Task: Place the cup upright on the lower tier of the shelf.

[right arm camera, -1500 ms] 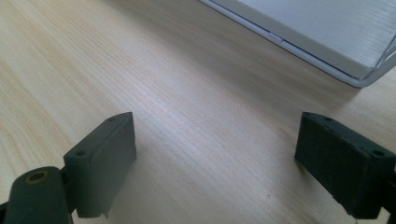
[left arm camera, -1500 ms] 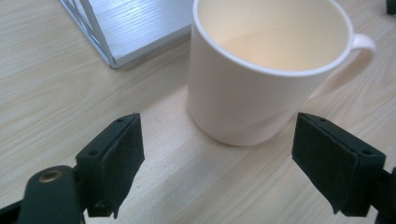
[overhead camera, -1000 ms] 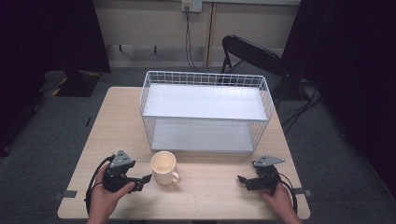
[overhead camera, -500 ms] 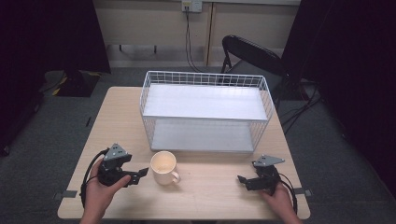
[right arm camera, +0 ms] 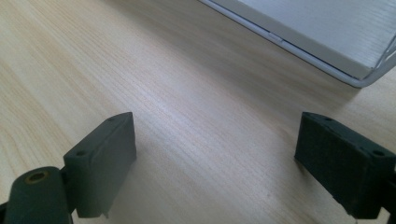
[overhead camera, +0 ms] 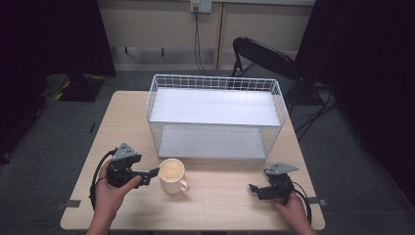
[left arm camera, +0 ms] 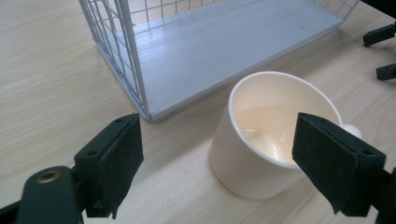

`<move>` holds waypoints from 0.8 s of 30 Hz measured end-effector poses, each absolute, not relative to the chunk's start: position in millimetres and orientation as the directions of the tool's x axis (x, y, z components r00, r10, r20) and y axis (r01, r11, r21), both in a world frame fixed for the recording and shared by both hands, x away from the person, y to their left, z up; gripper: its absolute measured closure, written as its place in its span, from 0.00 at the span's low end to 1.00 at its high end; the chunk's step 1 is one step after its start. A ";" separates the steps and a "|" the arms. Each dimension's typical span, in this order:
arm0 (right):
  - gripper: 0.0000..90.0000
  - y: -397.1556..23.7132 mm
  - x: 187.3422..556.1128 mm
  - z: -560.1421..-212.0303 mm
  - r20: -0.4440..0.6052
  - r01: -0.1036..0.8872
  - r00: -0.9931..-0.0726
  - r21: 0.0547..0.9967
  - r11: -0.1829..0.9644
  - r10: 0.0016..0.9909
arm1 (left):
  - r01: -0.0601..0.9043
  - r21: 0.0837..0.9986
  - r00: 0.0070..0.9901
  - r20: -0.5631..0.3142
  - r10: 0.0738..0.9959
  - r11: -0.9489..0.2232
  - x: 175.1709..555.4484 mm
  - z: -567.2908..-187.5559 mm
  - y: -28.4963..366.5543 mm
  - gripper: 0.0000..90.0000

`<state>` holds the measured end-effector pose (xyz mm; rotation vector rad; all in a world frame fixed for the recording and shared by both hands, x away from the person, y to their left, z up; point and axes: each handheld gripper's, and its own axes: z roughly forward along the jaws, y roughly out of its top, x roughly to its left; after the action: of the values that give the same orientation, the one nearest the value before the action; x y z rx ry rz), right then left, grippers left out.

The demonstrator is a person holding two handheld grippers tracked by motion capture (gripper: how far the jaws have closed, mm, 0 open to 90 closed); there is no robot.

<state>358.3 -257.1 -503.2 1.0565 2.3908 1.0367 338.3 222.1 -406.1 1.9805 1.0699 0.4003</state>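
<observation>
- Biggest thing first: the table (overhead camera: 215,205), light wood, with pretty much everything sitting on its near half.
- Then the wire rack (overhead camera: 215,117), white, two flat shelves, standing mid-table. Its lower shelf front edge sits just behind the cup, near but not touching as far as I can see.
- The cup (overhead camera: 171,175) is a cream mug, upright, empty-looking inside, just in front of the rack's left part. The handle sticks out on the near-right side, away from the left hand.
- Left gripper (left arm camera: 217,163): jaws wide apart, nothing pinched. It hangs a bit above the table, aimed at the cup from the left, with one pad already past the rim on the far side and the other well short of the wall.
- Right gripper (right arm camera: 215,163): also spread wide, holding nothing, parked low over bare wood near the rack's front right corner, well apart from the cup.
- How I'd do the grab: bring the left one in so one pad goes inside the rim and the other outside the wall, opposite the handle, then close. Seat the pads deep enough, since a glazed wall is probably slippery. Hard to tell from above whether the jaw tip already touches the rim, so go slow and don't nudge it into the rack.
</observation>
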 end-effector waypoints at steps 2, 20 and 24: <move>0.13 -257.1 358.3 -503.2 -0.006 0.502 -0.671 0.732 0.461 0.741 | 0.538 0.790 0.580 -0.096 0.809 -0.292 340.8 -406.8 217.7 0.18; 0.13 -257.1 358.3 -503.2 -0.006 0.502 -0.671 0.732 0.461 0.741 | 0.542 0.792 0.559 -0.090 0.824 -0.281 353.9 -424.9 199.6 0.29; 0.13 -257.1 358.3 -503.2 -0.006 0.502 -0.672 0.732 0.461 0.741 | 0.540 0.793 0.560 -0.087 0.824 -0.283 354.8 -429.8 198.5 0.37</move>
<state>358.3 -257.1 -503.2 1.0563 2.3908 1.0369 354.8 198.5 -429.8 1.9689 1.0979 0.4354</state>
